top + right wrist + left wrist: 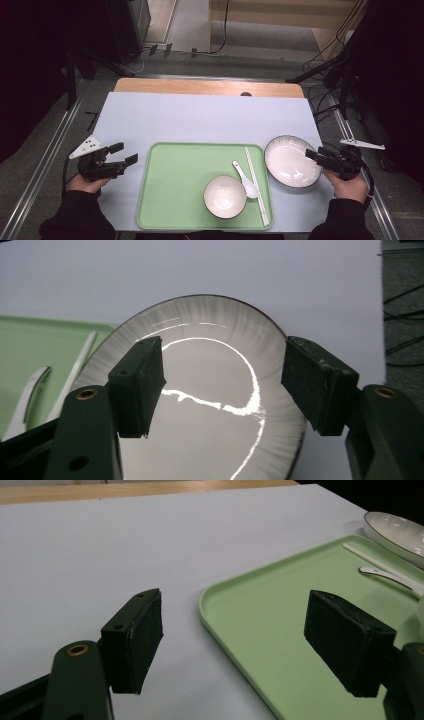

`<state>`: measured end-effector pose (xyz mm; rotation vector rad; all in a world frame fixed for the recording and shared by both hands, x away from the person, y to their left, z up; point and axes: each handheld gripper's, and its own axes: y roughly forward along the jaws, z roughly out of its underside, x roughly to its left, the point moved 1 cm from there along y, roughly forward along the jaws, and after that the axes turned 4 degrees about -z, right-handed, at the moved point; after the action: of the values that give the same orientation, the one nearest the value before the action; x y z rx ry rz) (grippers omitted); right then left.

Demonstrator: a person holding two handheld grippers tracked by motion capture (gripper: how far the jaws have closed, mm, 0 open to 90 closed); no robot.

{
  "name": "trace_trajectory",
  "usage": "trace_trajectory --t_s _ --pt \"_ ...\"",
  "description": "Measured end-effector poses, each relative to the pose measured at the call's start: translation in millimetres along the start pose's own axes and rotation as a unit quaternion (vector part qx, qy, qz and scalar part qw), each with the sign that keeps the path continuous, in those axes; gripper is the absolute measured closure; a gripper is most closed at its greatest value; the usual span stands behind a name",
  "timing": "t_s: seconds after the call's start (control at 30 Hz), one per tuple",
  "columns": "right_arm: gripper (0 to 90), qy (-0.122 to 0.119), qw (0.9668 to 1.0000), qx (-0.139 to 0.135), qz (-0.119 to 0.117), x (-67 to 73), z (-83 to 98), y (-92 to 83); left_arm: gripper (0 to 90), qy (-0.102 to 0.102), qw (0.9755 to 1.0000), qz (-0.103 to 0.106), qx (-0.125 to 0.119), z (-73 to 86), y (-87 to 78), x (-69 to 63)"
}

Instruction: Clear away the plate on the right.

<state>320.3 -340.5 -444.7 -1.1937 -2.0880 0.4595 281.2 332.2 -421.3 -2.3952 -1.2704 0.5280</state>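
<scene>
Lighting is uneven in the high view: the table and its pale cover are evenly lit from above, while the surrounding room falls into near-black at both side edges and the upper corners. Shadows on the cover are soft and short. That view is of low sharpness overall, with fine detail smeared.

In the right gripper view a hard curved streak of glare runs across the plate, indicating an overhead source; the near jaws are slightly soft, the rim is crisp.

In the left gripper view illumination is flat and diffuse; the green tray shows a faint sheen, and the far background is mildly defocused.
</scene>
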Motion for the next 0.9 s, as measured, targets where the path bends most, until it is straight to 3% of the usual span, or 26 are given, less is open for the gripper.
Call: trace_trajectory --t_s 0.17,0.3,0.5,0.63,0.7,0.9 --pt "37.6 0.013 0.9999 0.003 0.005 -9.5 5.8 3.8 25.2 0.017 0.9998 0.006 0.0 0.2 0.2 0.4" --pt "40.7 0.021 0.9995 0.021 0.0 -13.1 10.3 13.3 27.8 0.014 0.9998 0.011 0.0 -0.3 0.7 -0.5" --pt "41.4 0.016 0.9998 0.007 0.003 -15.4 11.3 12.1 32.2 0.008 0.9999 0.011 -0.002 -1.1 0.9 -0.3" --pt "43.4 0.03 0.9995 -0.004 0.003 -21.2 12.9 7.8 32.6 -0.002 0.9999 0.015 0.001 -1.5 0.9 1.1" --pt "43.2 0.028 0.9994 0.002 0.021 -23.3 13.0 8.4 33.6 -0.003 0.9999 0.014 -0.001 -1.8 1.2 0.9" --pt "45.6 0.04 0.9983 0.035 0.024 -31.2 15.8 20.4 34.6 -0.004 0.9999 0.015 -0.005 -4.1 2.2 -1.0"
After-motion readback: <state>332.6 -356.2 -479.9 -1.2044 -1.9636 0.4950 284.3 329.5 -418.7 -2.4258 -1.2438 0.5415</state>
